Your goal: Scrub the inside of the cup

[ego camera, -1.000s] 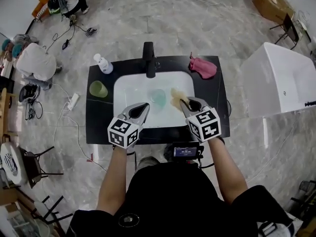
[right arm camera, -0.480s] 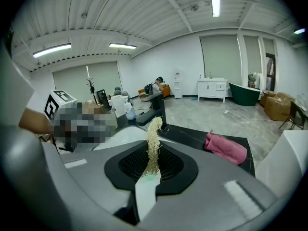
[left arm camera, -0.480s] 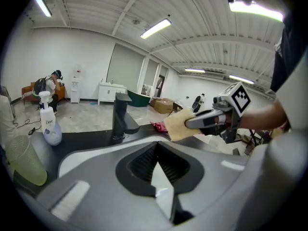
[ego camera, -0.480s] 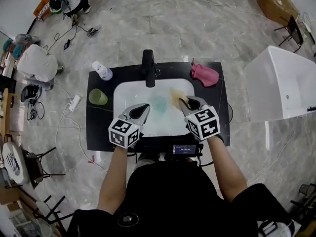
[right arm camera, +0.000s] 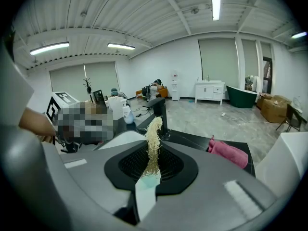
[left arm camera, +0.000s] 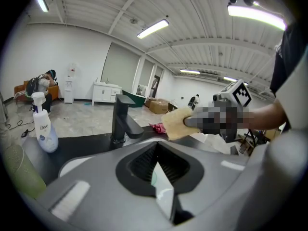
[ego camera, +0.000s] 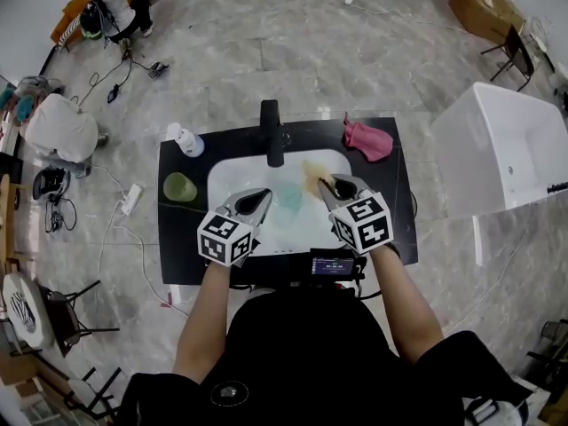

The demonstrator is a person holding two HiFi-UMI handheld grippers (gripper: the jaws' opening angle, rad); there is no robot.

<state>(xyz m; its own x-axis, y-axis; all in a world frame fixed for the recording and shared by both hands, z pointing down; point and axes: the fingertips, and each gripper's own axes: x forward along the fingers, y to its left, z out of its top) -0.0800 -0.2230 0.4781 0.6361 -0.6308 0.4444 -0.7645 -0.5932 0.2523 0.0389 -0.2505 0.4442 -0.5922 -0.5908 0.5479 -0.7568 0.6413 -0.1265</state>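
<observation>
Sponge (ego camera: 314, 175) nearer far rim of sink (ego camera: 232, 169)

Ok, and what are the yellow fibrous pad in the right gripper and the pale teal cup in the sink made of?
Yellow fibrous pad: matte, straw-coloured strands, probably loofah or similar plant fibre. Pale teal cup: the white sink seems to show through it, so likely translucent plastic; tinted glass is possible.

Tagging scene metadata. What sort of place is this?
Probably a big open workshop or showroom hall, not a home bathroom: a freestanding sink counter stands alone on a wide tiled floor, with a loose white bathtub beside it and strip lights overhead.
</observation>
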